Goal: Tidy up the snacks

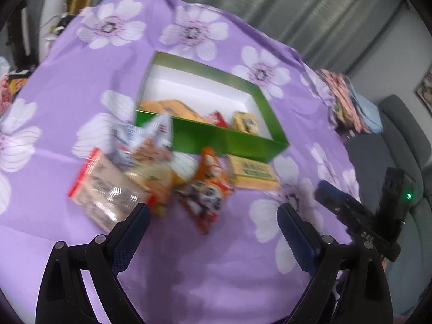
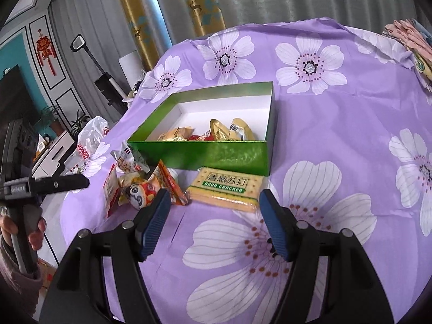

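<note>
Partly done, by the look of it. Green box (image 2: 205,154) open on purple floral cloth (image 2: 337,140), far half bare white, near half holding a few packets (image 2: 216,132): gold and tan wrappers, a red one between. Same load seen blurred from left wrist view, box (image 1: 224,140), packets (image 1: 213,118).

Still outside, all close to the box's near wall:
- cracker pack (image 2: 226,189), flat on the cloth, just in front of the wall; also (image 1: 253,172).
- orange panda bag (image 2: 151,186), just left of the crackers; also (image 1: 208,189).
- white-and-blue bag (image 2: 129,159), against the box's near-left corner.
- clear red-edged pack (image 1: 102,189), leftmost, lying partly over a yellow packet; exact count in this heap unclear, blur and overlap.

Left gripper (image 1: 213,218): jaws wide apart, nothing between, hovering near the heap, red-edged pack just beyond the left finger.
Right gripper (image 2: 214,221): jaws wide apart, empty, lined up short of the cracker pack, not touching.

Rough judgement: under half packed; four or more items left. Crackers likeliest next for the right gripper.
</note>
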Tool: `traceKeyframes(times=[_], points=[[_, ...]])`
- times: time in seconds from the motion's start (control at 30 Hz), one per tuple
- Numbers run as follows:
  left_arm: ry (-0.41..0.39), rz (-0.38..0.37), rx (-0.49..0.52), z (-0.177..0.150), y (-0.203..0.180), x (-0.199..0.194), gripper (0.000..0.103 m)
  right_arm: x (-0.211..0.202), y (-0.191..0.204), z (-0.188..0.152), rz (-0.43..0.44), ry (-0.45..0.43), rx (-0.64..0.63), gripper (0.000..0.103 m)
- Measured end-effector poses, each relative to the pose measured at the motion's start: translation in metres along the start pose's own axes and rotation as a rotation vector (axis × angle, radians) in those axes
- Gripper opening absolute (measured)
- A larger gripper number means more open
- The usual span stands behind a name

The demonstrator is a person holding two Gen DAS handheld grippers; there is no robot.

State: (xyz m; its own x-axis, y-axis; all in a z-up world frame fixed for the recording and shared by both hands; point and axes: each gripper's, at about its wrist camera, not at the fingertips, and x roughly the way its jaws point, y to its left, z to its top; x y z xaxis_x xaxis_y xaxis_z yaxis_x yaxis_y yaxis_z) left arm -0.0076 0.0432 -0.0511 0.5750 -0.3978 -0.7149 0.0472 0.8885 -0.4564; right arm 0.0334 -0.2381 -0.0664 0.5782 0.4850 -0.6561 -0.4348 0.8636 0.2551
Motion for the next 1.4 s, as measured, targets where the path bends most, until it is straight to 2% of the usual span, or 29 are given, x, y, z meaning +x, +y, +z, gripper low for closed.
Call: traceKeyframes(times=[0.17,0.43,0.77,1.03,1.1,1.23,1.4], points=[[0.010,-0.041,0.048,-0.004,-0.024,0.014,0.094,0.002,0.002,-0.008,-0.025,0.017,-0.008,0.068],[0.042,-0.050,0.096,-0.007,-0.050,0.045,0.094,0.011,-0.003,-0.019,-0.047,0.050,-0.008,0.068],[0.065,-0.060,0.155,0.021,-0.072,0.077,0.095,0.023,-0.016,-0.026,-0.049,0.070,0.007,0.068],[0.126,-0.032,0.164,0.038,-0.085,0.114,0.094,0.042,-0.025,-0.021,-0.024,0.094,0.022,0.068],[0.149,-0.004,0.157,0.042,-0.087,0.125,0.095,0.046,-0.025,-0.020,-0.020,0.096,0.019,0.068],[0.230,0.055,0.085,0.045,-0.078,0.148,0.095,0.057,-0.029,-0.016,-0.008,0.100,0.017,0.068],[0.218,0.073,0.090,0.044,-0.073,0.149,0.094,0.069,-0.031,-0.011,0.001,0.124,0.010,0.068]])
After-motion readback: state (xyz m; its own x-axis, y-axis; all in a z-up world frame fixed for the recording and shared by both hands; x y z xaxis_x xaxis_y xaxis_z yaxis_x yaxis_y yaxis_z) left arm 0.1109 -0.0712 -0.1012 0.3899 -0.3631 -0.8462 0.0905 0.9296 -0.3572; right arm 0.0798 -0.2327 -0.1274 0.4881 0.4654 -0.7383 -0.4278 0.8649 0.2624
